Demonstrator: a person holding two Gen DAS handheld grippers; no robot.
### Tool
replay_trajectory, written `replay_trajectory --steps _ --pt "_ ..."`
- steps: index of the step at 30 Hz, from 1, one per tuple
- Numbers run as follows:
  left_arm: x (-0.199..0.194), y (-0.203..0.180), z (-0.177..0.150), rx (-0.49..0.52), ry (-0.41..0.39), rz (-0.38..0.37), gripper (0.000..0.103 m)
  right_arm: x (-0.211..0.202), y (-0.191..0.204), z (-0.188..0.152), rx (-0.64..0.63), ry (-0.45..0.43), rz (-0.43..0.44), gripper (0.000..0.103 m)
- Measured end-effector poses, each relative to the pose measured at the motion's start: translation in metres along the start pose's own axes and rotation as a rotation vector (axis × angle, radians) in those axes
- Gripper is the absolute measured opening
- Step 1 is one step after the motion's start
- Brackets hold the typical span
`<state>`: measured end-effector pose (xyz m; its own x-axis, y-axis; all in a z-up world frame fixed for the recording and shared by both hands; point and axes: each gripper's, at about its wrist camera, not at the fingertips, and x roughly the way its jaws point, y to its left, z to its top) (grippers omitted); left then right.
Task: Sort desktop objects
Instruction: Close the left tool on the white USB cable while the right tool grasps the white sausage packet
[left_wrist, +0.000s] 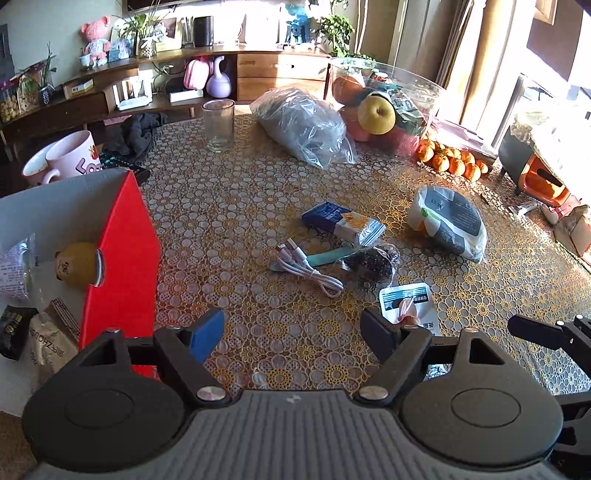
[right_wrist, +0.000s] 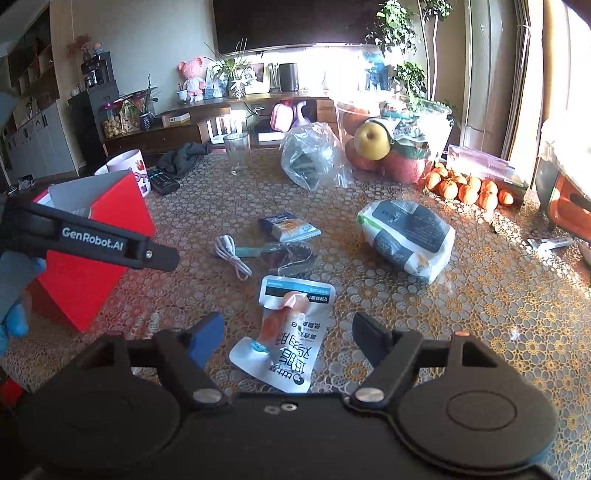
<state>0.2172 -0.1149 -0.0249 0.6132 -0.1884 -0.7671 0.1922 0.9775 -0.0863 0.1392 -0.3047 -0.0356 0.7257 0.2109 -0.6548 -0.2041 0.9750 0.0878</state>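
On lacy patterned tablecloth (right_wrist: 406, 314), glossy flat pouch (right_wrist: 288, 332), red box (right_wrist: 92, 266)

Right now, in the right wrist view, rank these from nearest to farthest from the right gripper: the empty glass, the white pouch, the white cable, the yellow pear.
1. white pouch: lying between the open fingers of the right gripper.
2. white cable: mid-table, slightly left.
3. empty glass and yellow pear: both at the far edge, glass left, pear right; too close to call.
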Motion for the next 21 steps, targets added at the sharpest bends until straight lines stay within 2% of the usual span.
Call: replay_trajectory --steps 2,3,7,8,9,15,21 --pt "0.011 -0.001 0.003 0.002 -0.001 0.039 0.082 0.009 -0.002 0.0 0.001 0.009 0.002 0.077" --pt "0.016 -0.002 0.004 0.005 0.001 0.053 0.086 0.013 -0.003 -0.001 0.003 0.013 0.003 0.077" --pt "0.035 0.0 0.009 -0.025 0.017 0.055 0.09 0.029 -0.006 0.0 0.018 0.026 0.01 0.077" --pt "0.039 0.0 0.01 -0.028 0.021 0.054 0.099 0.033 -0.007 -0.001 0.02 0.028 0.011 0.079" --pt "0.043 0.0 0.011 -0.035 0.022 0.058 0.103 0.036 -0.008 -0.001 0.025 0.029 0.015 0.08" --pt "0.068 0.006 0.02 -0.132 0.08 0.047 0.103 0.054 -0.007 -0.003 0.024 0.046 0.018 0.082" --pt "0.088 0.005 0.028 -0.187 0.121 0.046 0.103 0.067 -0.009 -0.001 0.039 0.051 0.014 0.082"
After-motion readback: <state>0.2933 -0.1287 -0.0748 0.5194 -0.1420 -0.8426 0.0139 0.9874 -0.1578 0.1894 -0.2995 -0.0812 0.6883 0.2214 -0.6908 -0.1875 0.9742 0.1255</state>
